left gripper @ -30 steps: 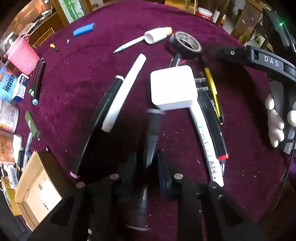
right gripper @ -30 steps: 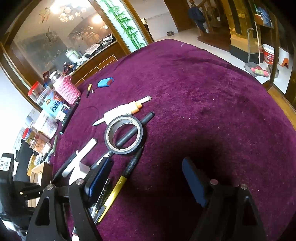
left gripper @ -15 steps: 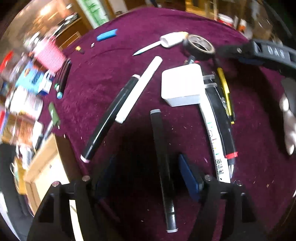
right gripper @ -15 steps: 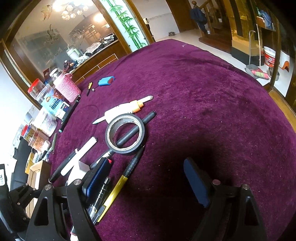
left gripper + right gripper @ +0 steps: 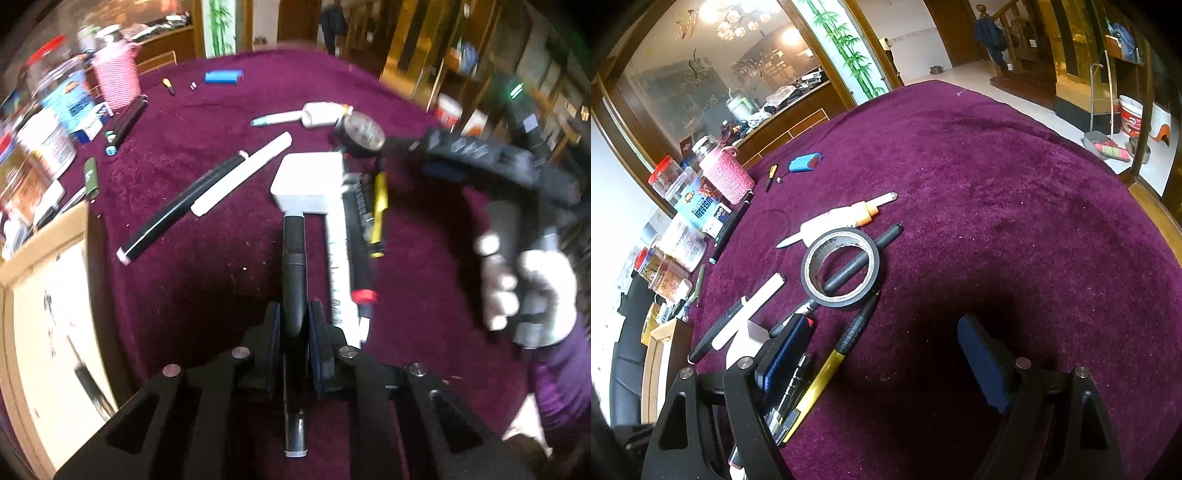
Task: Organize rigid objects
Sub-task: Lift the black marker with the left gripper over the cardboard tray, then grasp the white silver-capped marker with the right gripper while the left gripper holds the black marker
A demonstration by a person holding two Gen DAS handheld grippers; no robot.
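On the purple velvet tablecloth [image 5: 997, 192], pens [image 5: 207, 192] lie scattered.

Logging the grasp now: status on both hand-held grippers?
Left hand-held gripper closing on black marker. Right hand-held gripper open, empty. White box at marker's tip.

Purple-clothed table [image 5: 1015, 192], glass partition [image 5: 713, 85] with bamboo panel [image 5: 849, 48], pale floor [image 5: 971, 74]

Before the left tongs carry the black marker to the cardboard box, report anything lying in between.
Nothing visible does. The left tongs are closing with the black marker between them, and only bare purple cloth separates it from the cardboard box. Its far end meets the white block.
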